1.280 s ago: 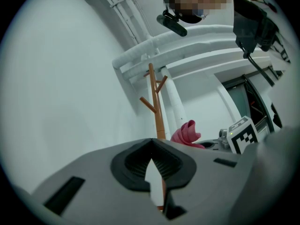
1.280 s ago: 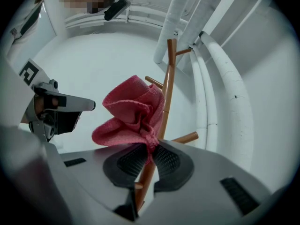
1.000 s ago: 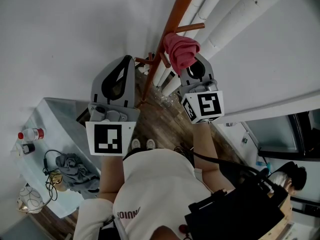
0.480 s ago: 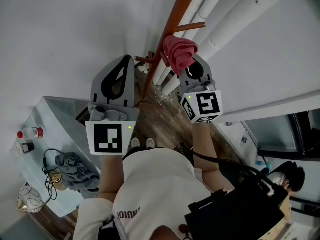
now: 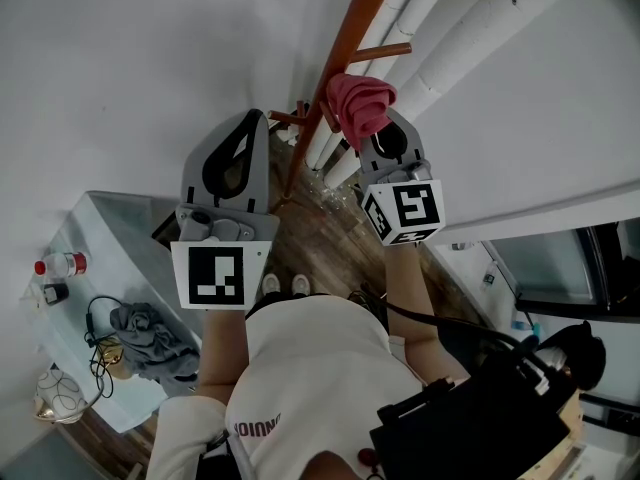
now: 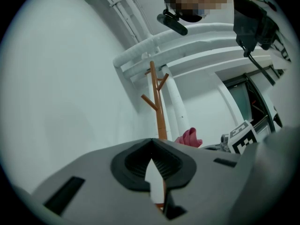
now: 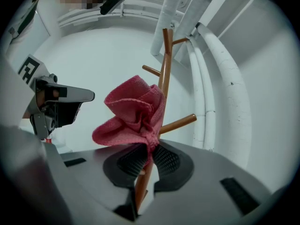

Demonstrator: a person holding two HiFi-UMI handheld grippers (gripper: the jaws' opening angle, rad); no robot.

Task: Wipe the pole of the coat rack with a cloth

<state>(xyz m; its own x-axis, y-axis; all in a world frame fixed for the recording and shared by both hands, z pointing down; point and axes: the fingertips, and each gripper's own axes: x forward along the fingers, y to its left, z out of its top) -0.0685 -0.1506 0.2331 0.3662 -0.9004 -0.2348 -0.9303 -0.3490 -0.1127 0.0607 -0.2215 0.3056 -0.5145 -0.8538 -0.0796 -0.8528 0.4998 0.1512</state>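
The orange-brown coat rack pole point(image 5: 345, 38) runs from the top of the head view down to the floor, with side pegs. My right gripper point(image 5: 378, 128) is shut on a bunched pink cloth point(image 5: 358, 103), which presses against the pole just below a peg. In the right gripper view the cloth point(image 7: 133, 111) billows over the jaws point(image 7: 149, 148) and the pole point(image 7: 165, 64) passes right behind it. My left gripper point(image 5: 258, 120) hovers left of the pole, shut and holding nothing. In the left gripper view the pole point(image 6: 157, 102) rises beyond its jaws point(image 6: 151, 146), with the cloth point(image 6: 189, 137) at the right.
Thick white pipes point(image 5: 450, 28) run down the wall just behind the rack. A pale table point(image 5: 80, 238) at lower left holds a bottle point(image 5: 60, 267), a grey garment point(image 5: 150, 333) and cables. The person's black bag point(image 5: 470, 418) hangs at lower right over the wood floor point(image 5: 330, 238).
The right gripper and its cloth have shifted very slightly along the pole. The left gripper has stayed where it was.
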